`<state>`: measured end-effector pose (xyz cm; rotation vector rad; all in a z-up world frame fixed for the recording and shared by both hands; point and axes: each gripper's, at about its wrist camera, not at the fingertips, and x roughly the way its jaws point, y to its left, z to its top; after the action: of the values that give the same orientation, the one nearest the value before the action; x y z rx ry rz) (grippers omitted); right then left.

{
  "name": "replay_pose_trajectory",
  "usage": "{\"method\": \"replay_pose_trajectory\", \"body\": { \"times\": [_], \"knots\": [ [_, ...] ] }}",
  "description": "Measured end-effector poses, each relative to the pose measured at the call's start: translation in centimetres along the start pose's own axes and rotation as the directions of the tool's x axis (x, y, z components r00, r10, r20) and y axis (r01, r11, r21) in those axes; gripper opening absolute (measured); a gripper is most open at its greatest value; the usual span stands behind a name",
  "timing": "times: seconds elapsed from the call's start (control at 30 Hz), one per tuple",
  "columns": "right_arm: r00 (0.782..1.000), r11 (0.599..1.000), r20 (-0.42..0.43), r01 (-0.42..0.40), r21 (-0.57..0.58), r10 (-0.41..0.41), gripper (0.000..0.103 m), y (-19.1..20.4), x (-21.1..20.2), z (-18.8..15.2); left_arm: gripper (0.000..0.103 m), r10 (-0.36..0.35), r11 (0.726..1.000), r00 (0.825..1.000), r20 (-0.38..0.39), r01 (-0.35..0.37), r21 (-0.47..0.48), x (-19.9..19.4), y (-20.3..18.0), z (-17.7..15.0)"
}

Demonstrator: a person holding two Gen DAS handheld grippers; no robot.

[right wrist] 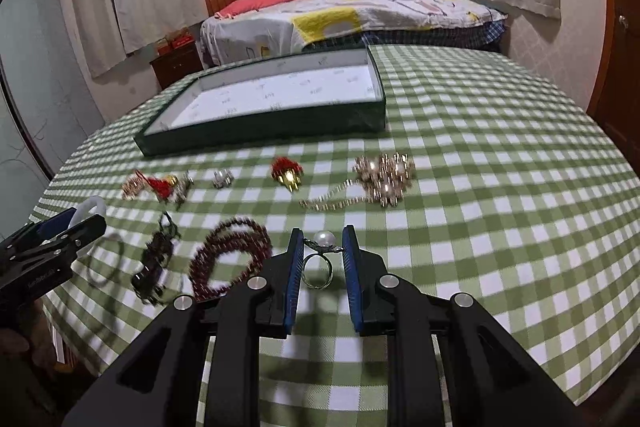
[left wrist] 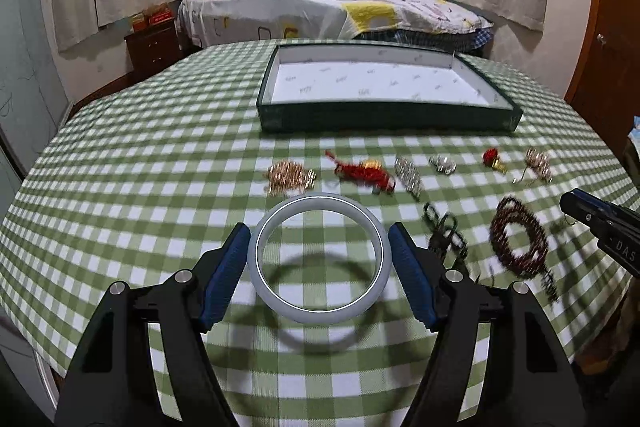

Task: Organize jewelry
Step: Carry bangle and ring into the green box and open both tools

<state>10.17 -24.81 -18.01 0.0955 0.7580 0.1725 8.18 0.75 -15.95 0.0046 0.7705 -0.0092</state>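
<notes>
My left gripper (left wrist: 319,259) is shut on a pale grey bangle (left wrist: 256,267) and holds it above the checked cloth, its shadow below. My right gripper (right wrist: 322,255) is shut on a silver ring with a white pearl (right wrist: 323,239), lifted off the table. A dark green tray (left wrist: 384,117) with a white lining lies empty at the back; it also shows in the right wrist view (right wrist: 260,129). The left gripper shows at the left edge of the right wrist view (right wrist: 52,239).
Loose jewelry lies in a row before the tray: a gold chain pile (left wrist: 290,177), a red tassel piece (left wrist: 364,173), a silver clip (left wrist: 442,164), a gold brooch (right wrist: 384,175). A dark red bead bracelet (right wrist: 230,259) and a black piece (right wrist: 154,263) lie nearer. A bed stands behind.
</notes>
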Motion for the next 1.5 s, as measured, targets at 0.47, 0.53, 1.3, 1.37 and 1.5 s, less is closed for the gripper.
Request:
{"method": "replay_pose_trajectory", "body": {
  "times": [0.47, 0.53, 1.3, 1.37, 1.5],
  "knots": [
    [0.991, 0.999, 0.128, -0.039, -0.027, 0.043, 0.021, 0.7, 1.6, 10.0, 0.069, -0.062, 0.998, 0.990, 0.123, 0.062, 0.007, 2.0, -0.8, 9.6],
    [0.988, 0.998, 0.145, -0.042, -0.041, 0.048, 0.021, 1.0, 2.5, 11.9, 0.069, -0.064, 0.998, 0.987, 0.146, 0.063, 0.013, 2.8, -1.1, 11.2],
    [0.995, 0.996, -0.101, 0.005, -0.092, -0.014, 0.021, -0.7, 15.3, 12.2, 0.069, -0.088, 0.996, 0.991, -0.098, 0.090, 0.014, 17.1, -1.0, 12.7],
    [0.995, 0.996, -0.103, 0.007, -0.086, -0.016, 0.021, -0.9, 15.3, 12.2, 0.069, -0.091, 0.996, 0.990, -0.108, 0.092, 0.004, 17.3, -0.8, 12.8],
    [0.995, 0.996, -0.102, 0.006, -0.086, -0.015, 0.021, -1.0, 15.4, 12.3, 0.069, -0.097, 0.995, 0.987, -0.131, 0.097, -0.007, 17.8, -0.7, 12.7]
  ]
}}
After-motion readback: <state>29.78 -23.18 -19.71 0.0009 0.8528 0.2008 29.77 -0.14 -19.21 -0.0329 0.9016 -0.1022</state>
